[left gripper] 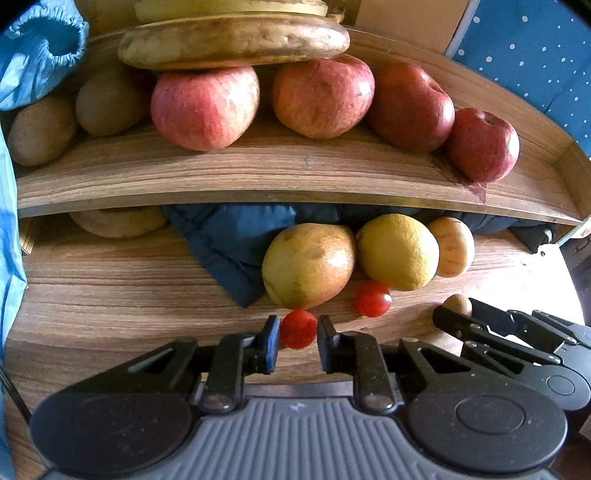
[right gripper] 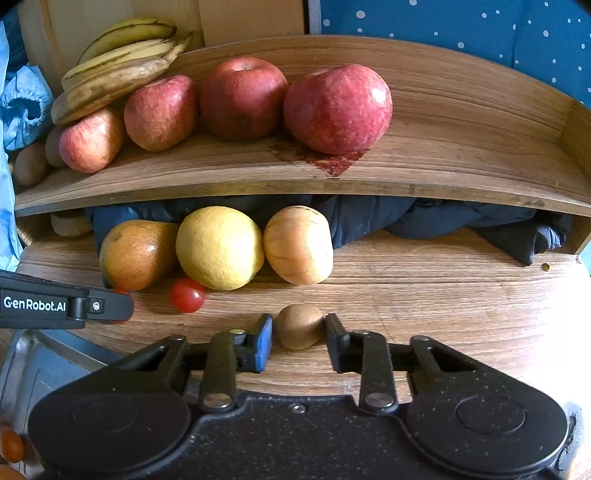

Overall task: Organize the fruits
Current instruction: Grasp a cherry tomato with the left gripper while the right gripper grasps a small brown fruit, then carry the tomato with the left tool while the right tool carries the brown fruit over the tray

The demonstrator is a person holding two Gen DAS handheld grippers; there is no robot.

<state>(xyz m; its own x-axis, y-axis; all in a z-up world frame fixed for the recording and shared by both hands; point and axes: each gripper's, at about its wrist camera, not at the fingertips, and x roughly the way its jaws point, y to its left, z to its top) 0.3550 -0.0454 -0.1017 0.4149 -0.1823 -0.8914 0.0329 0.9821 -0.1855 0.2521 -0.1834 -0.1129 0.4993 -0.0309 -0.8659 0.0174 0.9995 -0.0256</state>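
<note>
My left gripper (left gripper: 298,338) had its jaws clamped on a cherry tomato (left gripper: 297,329), which sat low on the wooden worktop (left gripper: 110,295) right in front of the pear (left gripper: 308,266). My right gripper (right gripper: 298,339) had its jaws pressed against both sides of a small brown kiwi (right gripper: 299,330), also resting on the worktop, a little forward of the row of larger fruit. A second cherry tomato (right gripper: 187,294) lay loose between my two grippers, just below the lemon (right gripper: 218,248) and touching neither set of jaws.

Behind these, the pear, the lemon and a pale striped round fruit (right gripper: 298,244) stood side by side at the mouth of the gap under the shelf, each touching the next. Dark blue cloth (right gripper: 443,218) was bunched in that gap behind them, and a pale fruit (left gripper: 118,221) showed at its left end, too shaded for me to name.

On the wooden shelf (right gripper: 443,166) above sat four red apples (right gripper: 338,109) in a row, with a reddish stain (right gripper: 328,160) on the wood under the rightmost one. Bananas (right gripper: 122,62), browned and spotted, rested on the leftmost apples. More kiwis (left gripper: 42,131) sat at the shelf's far left end, beside a crumpled light blue cover (left gripper: 40,55). A dark blue dotted fabric (right gripper: 480,29) hung behind the shelf on the right
</note>
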